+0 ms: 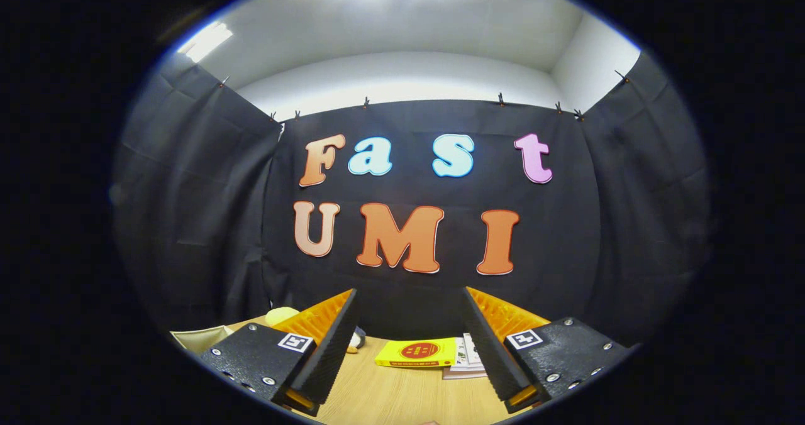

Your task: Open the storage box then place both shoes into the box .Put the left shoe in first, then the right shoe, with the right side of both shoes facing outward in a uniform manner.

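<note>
Fingers of our gripper [409, 343] stood spread, empty, above the wooden table [402, 393]. We saw a yellow book [416, 353] beyond them at lower centre; shoes and box we could not see.

A light wooden worktop [402, 393] filled the lower middle of the frame. At its far edge lay a yellow book [416, 353], with a stack of printed papers [466, 359] touching its right side. Further left sat a pale yellow rounded object [281, 315], too hidden to identify.
</note>
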### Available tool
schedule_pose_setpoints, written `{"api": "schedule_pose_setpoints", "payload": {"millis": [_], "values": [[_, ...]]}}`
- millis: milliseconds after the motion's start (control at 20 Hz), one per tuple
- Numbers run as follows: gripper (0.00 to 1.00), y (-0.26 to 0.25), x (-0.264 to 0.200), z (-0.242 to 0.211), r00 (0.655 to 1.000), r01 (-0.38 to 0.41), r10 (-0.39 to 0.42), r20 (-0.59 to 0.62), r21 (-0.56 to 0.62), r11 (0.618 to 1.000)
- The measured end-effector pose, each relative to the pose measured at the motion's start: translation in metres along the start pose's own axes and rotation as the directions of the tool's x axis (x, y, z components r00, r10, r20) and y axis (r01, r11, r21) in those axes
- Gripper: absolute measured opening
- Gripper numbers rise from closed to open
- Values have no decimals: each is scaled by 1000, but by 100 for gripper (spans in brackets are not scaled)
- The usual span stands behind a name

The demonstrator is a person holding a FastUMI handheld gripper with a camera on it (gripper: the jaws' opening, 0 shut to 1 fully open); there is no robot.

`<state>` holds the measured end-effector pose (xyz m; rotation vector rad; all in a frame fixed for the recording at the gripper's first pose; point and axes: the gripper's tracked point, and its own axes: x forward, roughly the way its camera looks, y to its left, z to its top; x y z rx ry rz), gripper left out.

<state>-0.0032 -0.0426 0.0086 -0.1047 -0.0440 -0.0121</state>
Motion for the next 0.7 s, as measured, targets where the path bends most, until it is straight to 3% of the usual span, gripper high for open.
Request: {"api": "schedule_pose_setpoints", "payload": {"millis": [700], "values": [[97, -10, -1, 9, 1000, -9, 8, 11, 53, 999]]}}
